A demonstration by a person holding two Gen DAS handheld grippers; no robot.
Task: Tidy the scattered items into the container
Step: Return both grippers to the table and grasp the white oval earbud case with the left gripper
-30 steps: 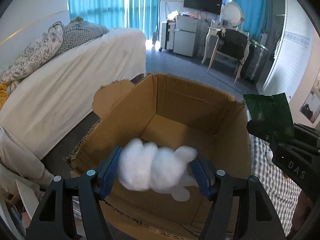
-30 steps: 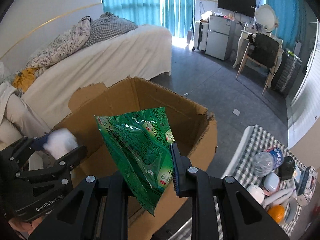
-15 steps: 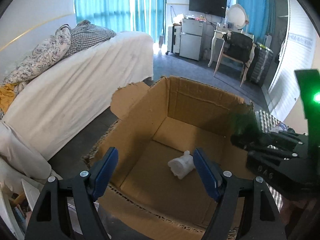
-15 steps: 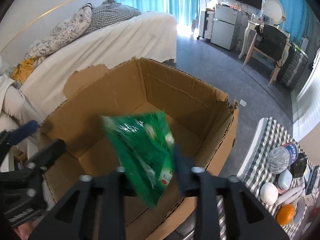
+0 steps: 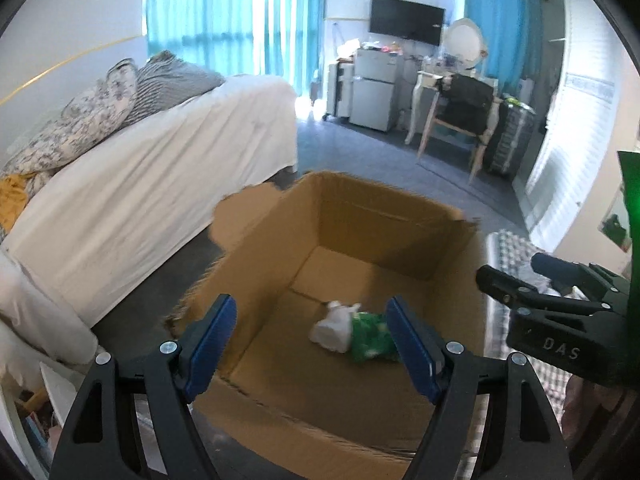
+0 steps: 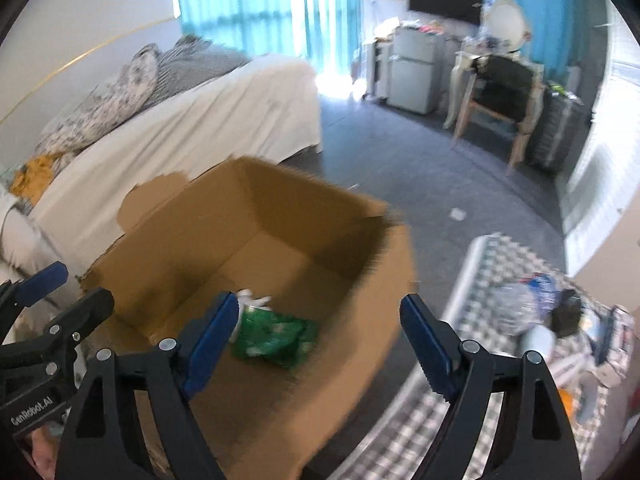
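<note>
The cardboard box (image 5: pixel 400 216) sits open on the dark floor (image 6: pixel 420 168) beside the bed (image 5: pixel 160 168), its torn flap standing up on the bed side. Down on its bottom lie two things touching each other: a white plush toy (image 5: pixel 332 328) and a green snack bag (image 6: pixel 276 334), the bag resting against the toy on the side nearer the checked surface (image 6: pixel 492 264). In the left wrist view the bag is partly hidden behind a blue pad.

The left gripper (image 5: pixel 310 350) hangs over the near rim of the box, tilted downward, its jaws parted with nothing between them; the toy and bag are seen through the gap, far below. The right gripper (image 6: pixel 320 344) hangs over the box's near right corner, likewise tilted down. Its jaws have just been opening and now stand wide apart, empty, the green bag lying loose in the box beneath them. The right wrist view is blurred, so fine detail there is hard to read.

On the checked surface to the right of the box, a plastic bottle (image 6: pixel 520 300) lies among several small items, too smeared to name. A chair (image 5: pixel 464 112) stands at a desk across the room.
</note>
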